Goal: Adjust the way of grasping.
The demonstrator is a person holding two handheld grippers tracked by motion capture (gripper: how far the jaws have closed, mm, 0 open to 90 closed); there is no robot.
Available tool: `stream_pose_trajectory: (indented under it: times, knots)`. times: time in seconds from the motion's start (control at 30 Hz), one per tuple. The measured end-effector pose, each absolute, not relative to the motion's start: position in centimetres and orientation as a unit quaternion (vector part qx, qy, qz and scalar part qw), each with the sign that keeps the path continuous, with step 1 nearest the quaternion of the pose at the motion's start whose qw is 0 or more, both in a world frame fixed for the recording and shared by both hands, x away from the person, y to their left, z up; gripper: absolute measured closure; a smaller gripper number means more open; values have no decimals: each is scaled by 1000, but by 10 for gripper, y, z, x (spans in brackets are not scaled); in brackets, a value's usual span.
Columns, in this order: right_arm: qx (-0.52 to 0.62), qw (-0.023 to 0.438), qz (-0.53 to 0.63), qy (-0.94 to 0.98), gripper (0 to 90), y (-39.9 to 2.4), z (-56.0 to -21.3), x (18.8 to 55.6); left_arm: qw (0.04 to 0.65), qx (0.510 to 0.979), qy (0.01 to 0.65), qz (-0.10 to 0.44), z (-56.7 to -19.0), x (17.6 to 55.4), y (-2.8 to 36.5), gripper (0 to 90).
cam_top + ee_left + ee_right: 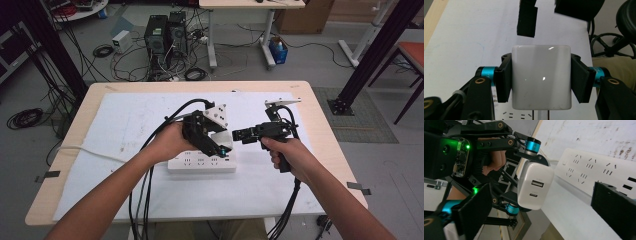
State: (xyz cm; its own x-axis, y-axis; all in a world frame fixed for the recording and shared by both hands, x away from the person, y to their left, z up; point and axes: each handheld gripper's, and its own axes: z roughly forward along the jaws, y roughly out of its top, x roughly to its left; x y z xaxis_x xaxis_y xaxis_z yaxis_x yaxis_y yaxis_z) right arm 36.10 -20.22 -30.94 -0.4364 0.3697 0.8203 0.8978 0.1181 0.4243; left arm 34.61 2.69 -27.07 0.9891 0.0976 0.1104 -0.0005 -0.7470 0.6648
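Note:
A white USB charger [541, 77] is clamped between the two black pads of my left gripper [216, 145], one pad on each side face. It hangs just above a white power strip [200, 163], and its metal prongs [533, 116] point down at the strip's sockets. In the right gripper view the charger [536, 186] shows its two USB ports, with the power strip [599, 170] behind it. My right gripper [239, 135] is level, its tips close to the charger's right side. Its jaws stand wide apart with nothing pressed between them.
The strip lies on a white sheet [125, 125] that covers most of the wooden table [320, 115]. Black cables [142, 200] trail from both grippers over the near edge. Computer towers [165, 35] and loose cables sit on the floor beyond the table.

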Motion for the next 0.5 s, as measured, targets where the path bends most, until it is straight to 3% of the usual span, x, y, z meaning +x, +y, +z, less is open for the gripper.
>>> stream_pose_trajectory:
  times: [0.3,0.37,0.5]
  knots:
    - [-459,294,-483,-685,65,-196,-314,365,352,933,20,71,-272,346,20,425]
    - [-460,302,-485,-680,146,-196,-315,367,352,933,19,71,-271,346,19,425]
    - [-461,317,-482,-674,198,-194,-317,368,353,932,18,76,-271,346,18,425]
